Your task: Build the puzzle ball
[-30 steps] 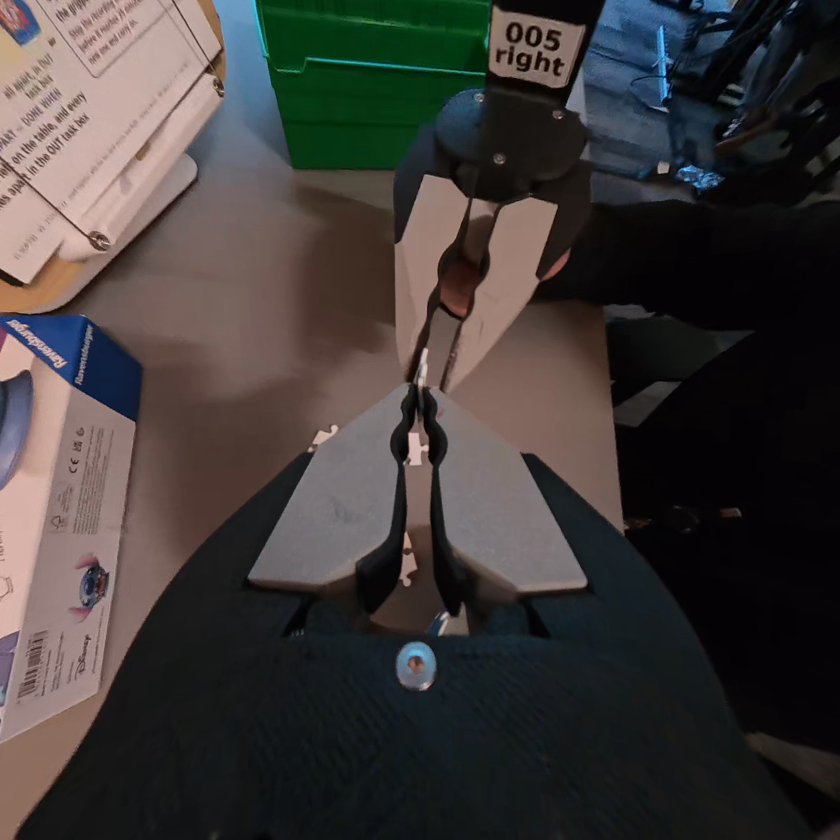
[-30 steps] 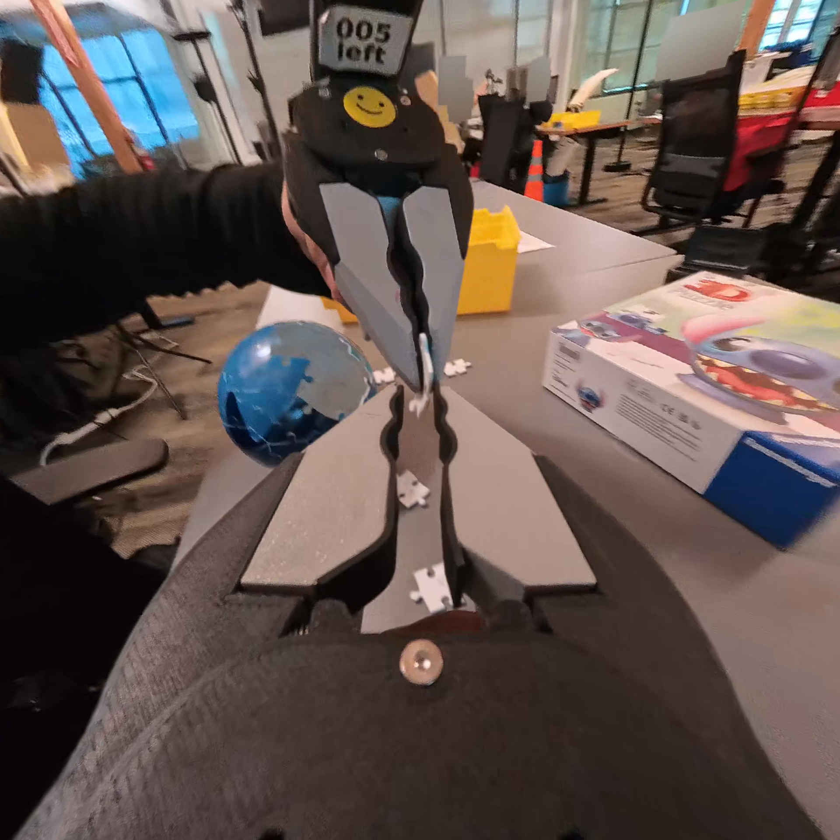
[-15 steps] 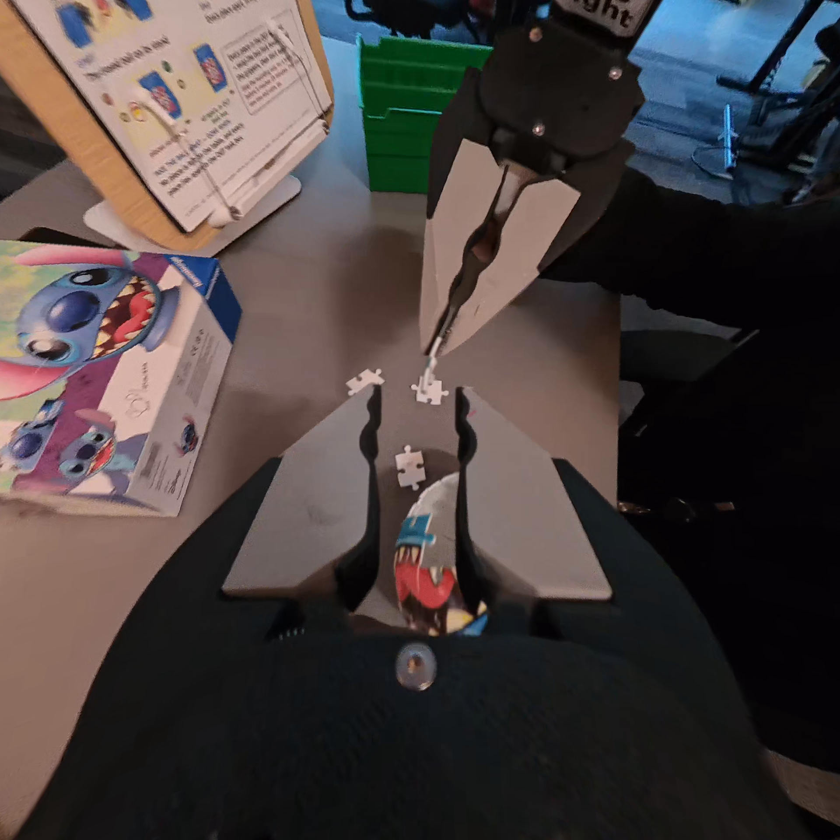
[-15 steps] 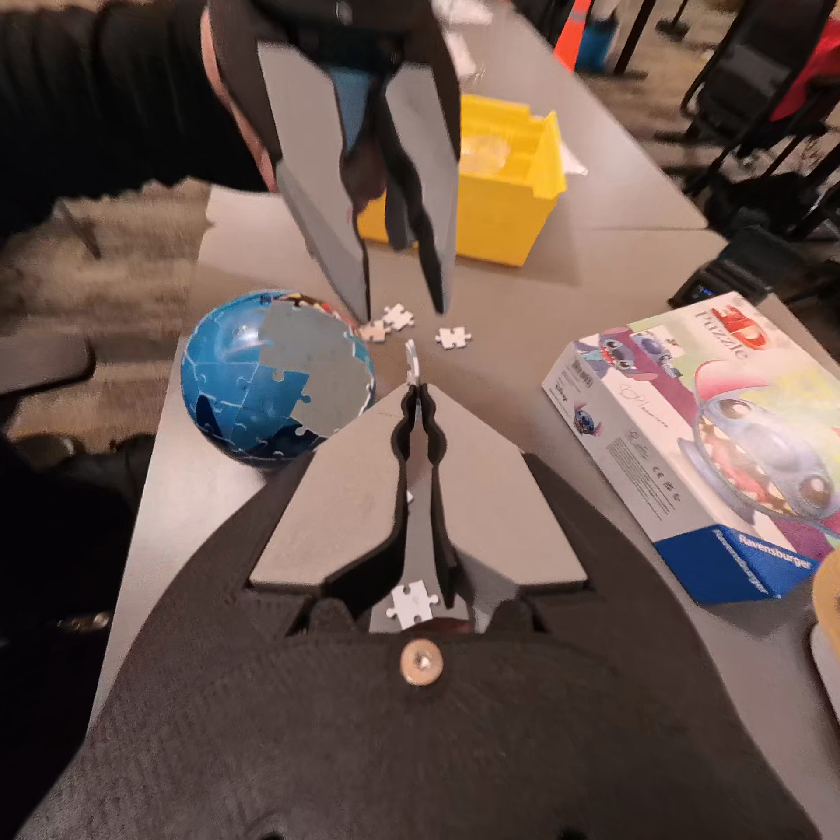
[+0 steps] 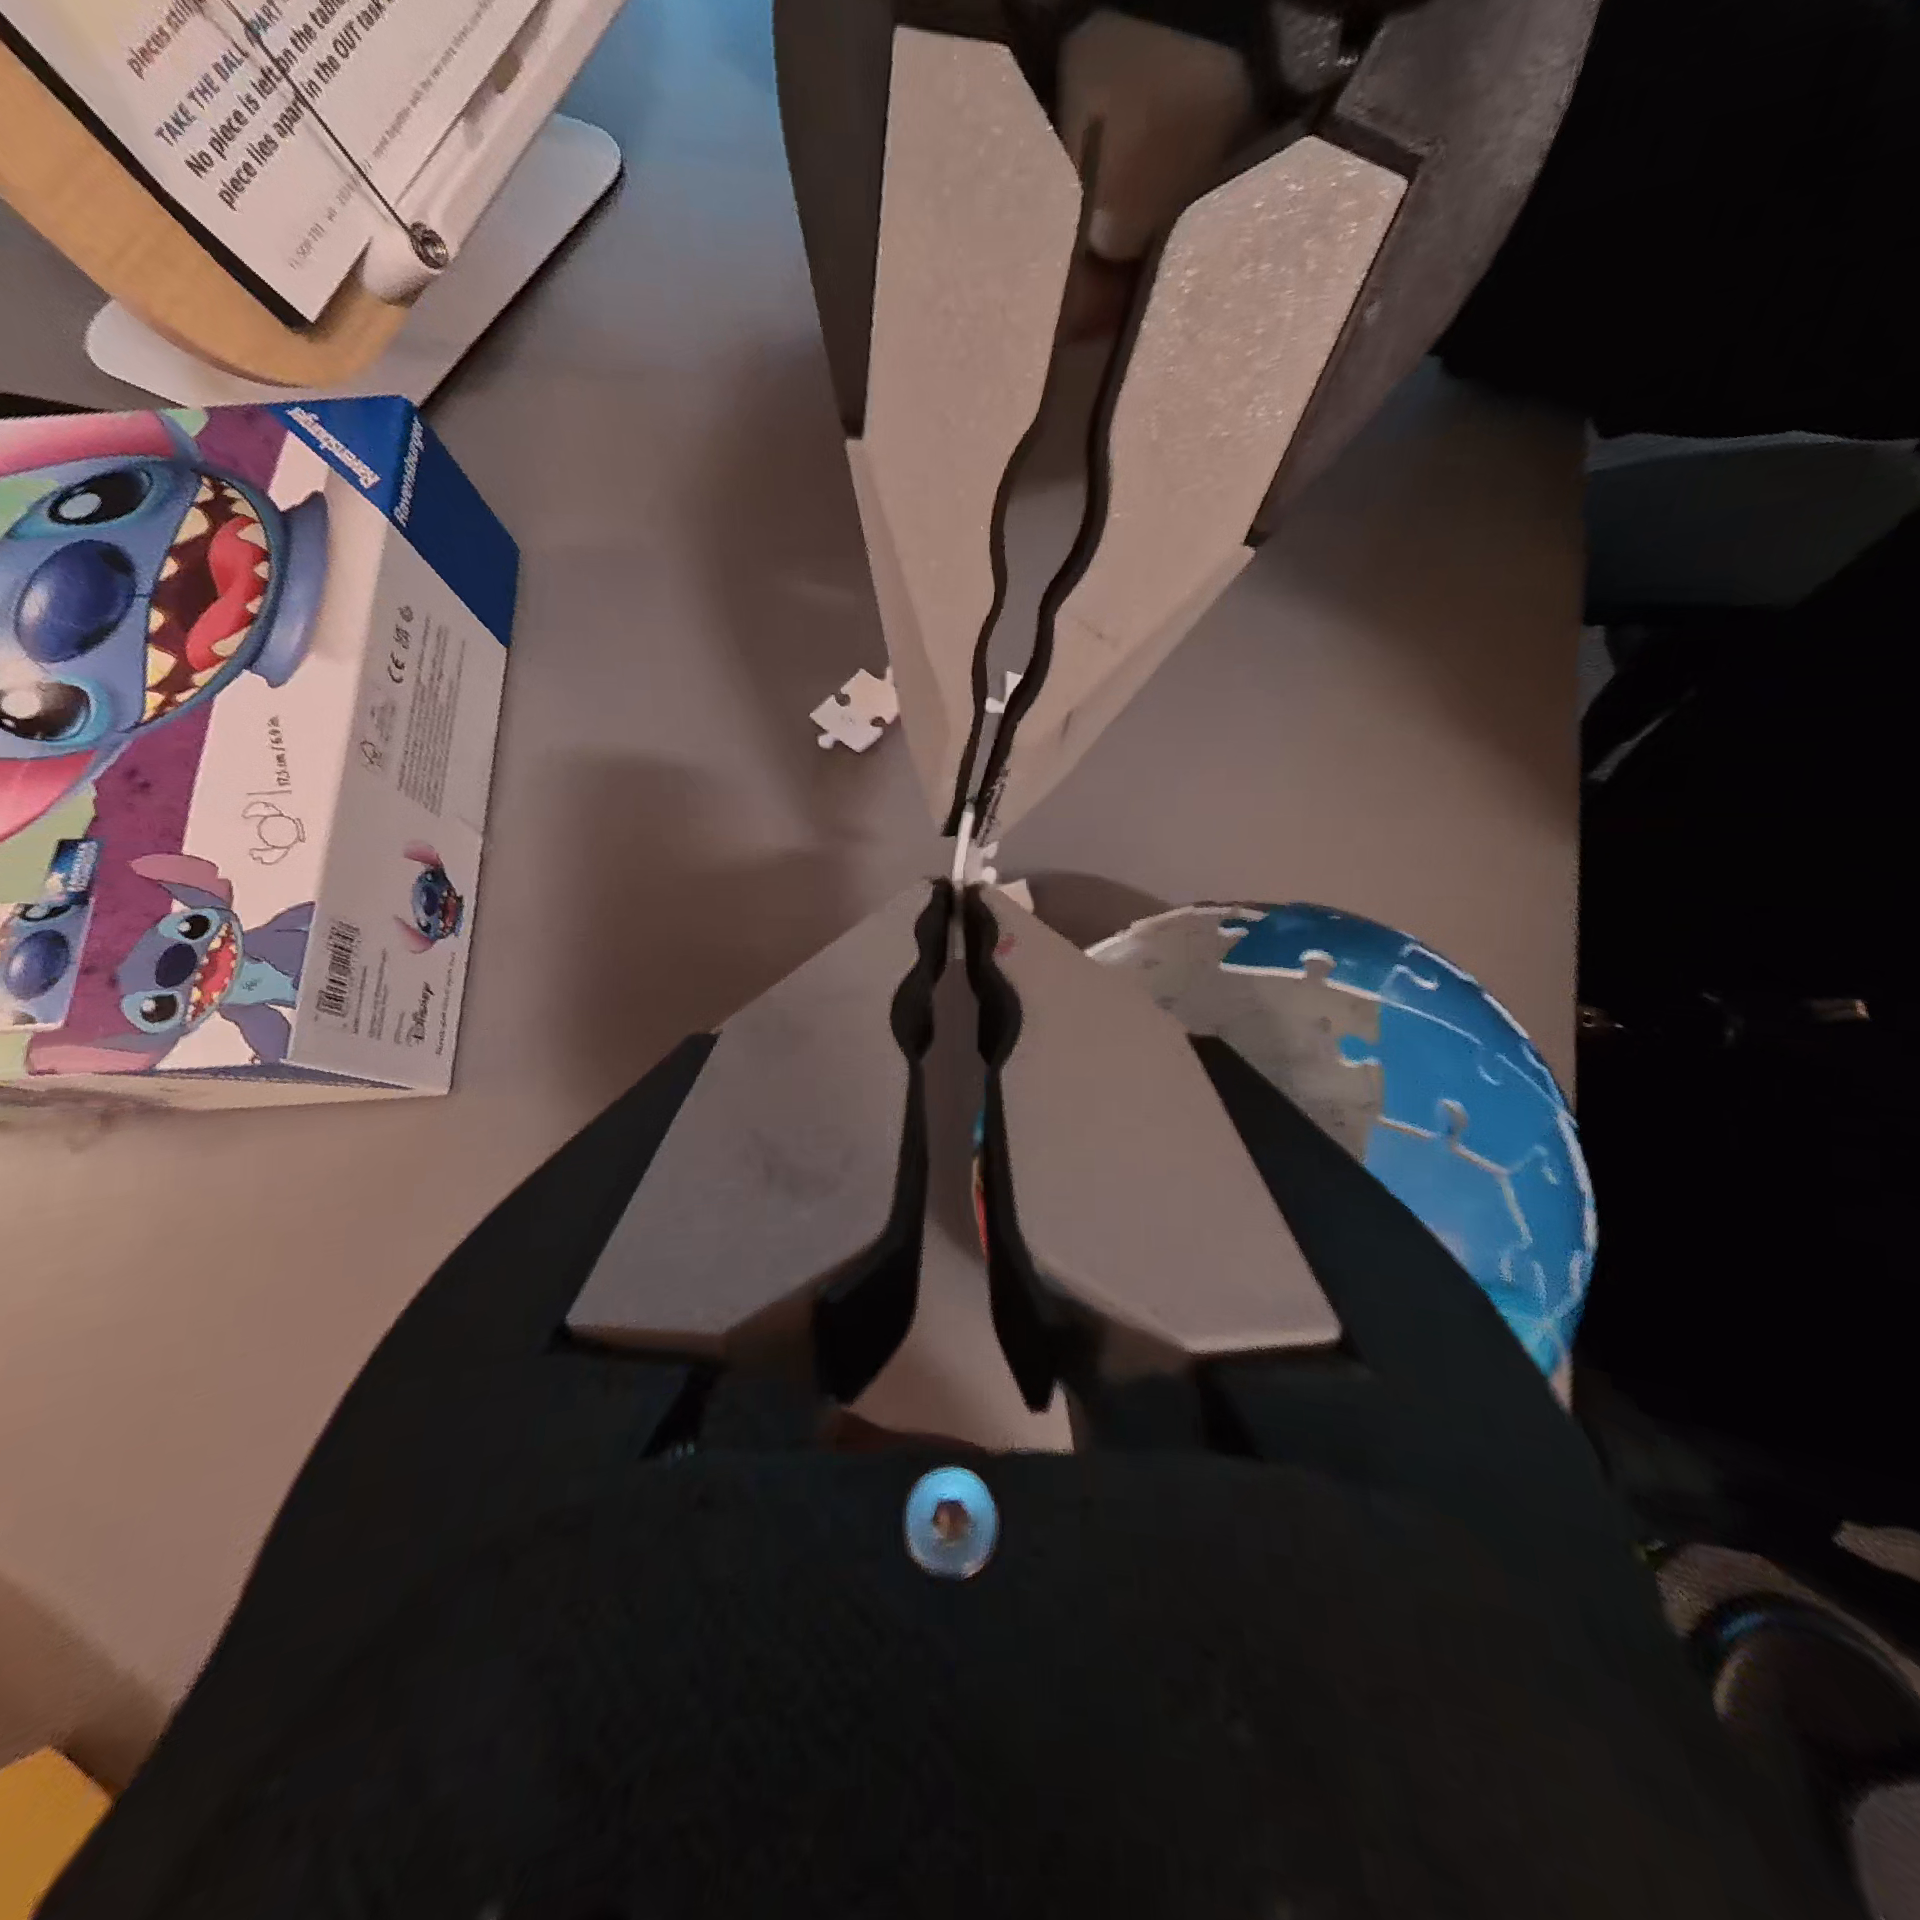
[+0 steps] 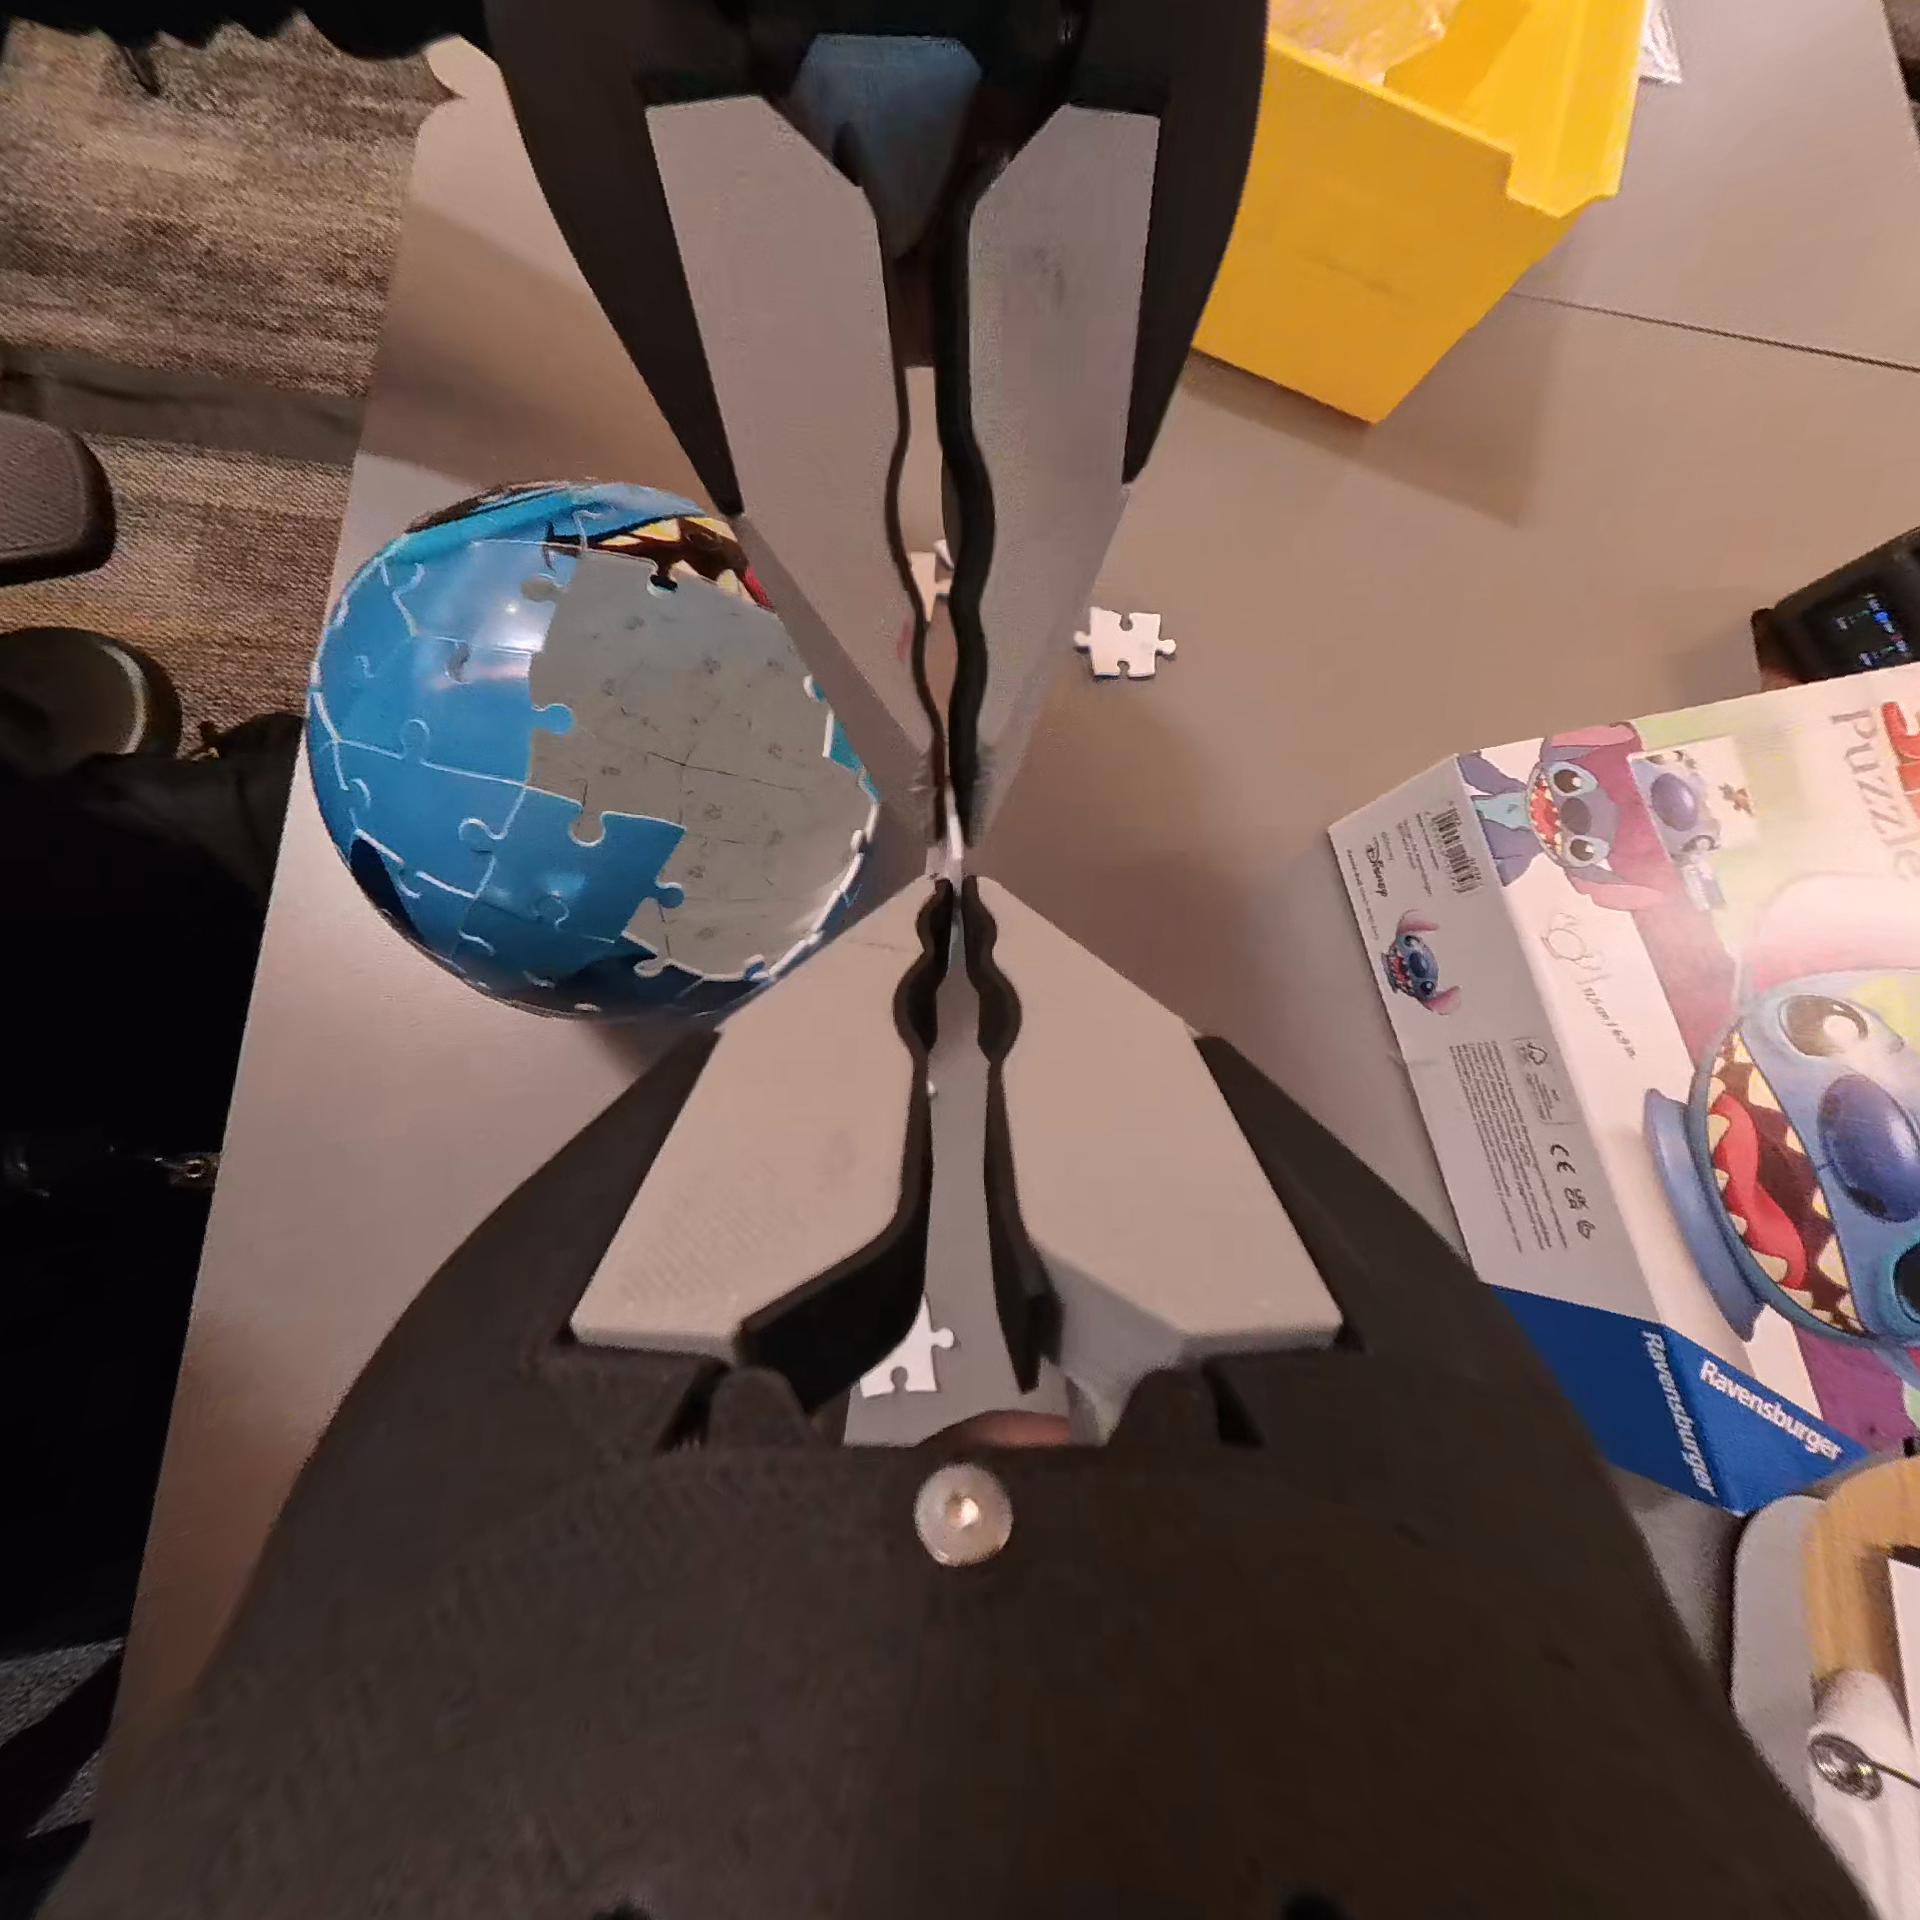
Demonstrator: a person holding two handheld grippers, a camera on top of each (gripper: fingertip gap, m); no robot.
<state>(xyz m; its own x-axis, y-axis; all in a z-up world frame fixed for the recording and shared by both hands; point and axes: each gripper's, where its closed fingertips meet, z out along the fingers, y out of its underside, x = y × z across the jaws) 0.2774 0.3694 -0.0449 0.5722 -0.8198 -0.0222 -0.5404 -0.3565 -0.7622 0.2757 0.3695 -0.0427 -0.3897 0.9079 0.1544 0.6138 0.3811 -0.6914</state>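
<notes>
Left gripper (image 5: 957,896) and right gripper (image 6: 957,891) tip to tip, both clenched on one small white puzzle piece (image 5: 968,854), partly built blue puzzle ball (image 6: 582,748) beside them on grey table (image 5: 644,582).

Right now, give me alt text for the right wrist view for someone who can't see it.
Two grippers meet tip to tip above a grey table, both pinching one small white puzzle piece. A partly built blue puzzle ball sits left of them, the puzzle box right, a yellow bin behind.
</notes>
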